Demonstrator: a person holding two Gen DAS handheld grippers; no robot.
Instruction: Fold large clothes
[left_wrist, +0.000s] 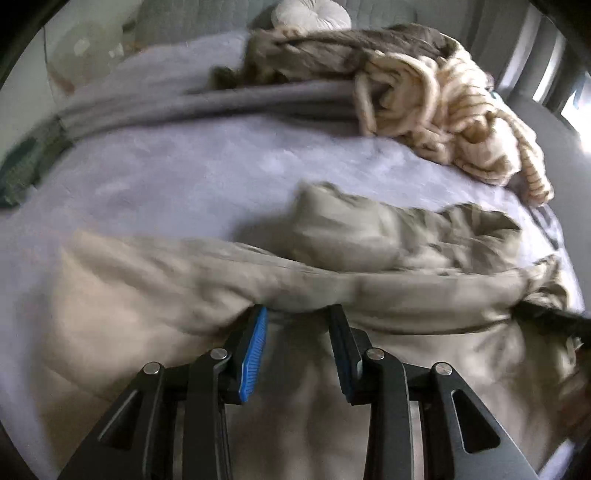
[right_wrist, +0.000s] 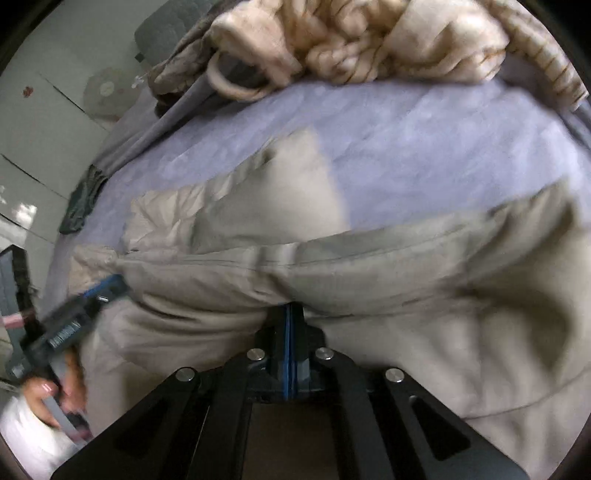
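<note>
One lavender bedspread (left_wrist: 184, 177), beige garment (left_wrist: 332, 251), striped bundle (left_wrist: 443, 122), white wall (right_wrist: 33, 122).

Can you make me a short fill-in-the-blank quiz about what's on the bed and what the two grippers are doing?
1. The beige jacket lies on a ____ bedspread.
2. The right gripper is shut on the ____.
3. Across the bed lies a cream ____-patterned garment.
4. The left gripper has ____ finger pads.

Missing words: lavender; jacket; striped; blue

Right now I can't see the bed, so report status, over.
Left gripper and right gripper both shut on beige jacket's edge. Jacket spread on lilac bedcover. Striped cream garment heaped beyond, clear.
</note>
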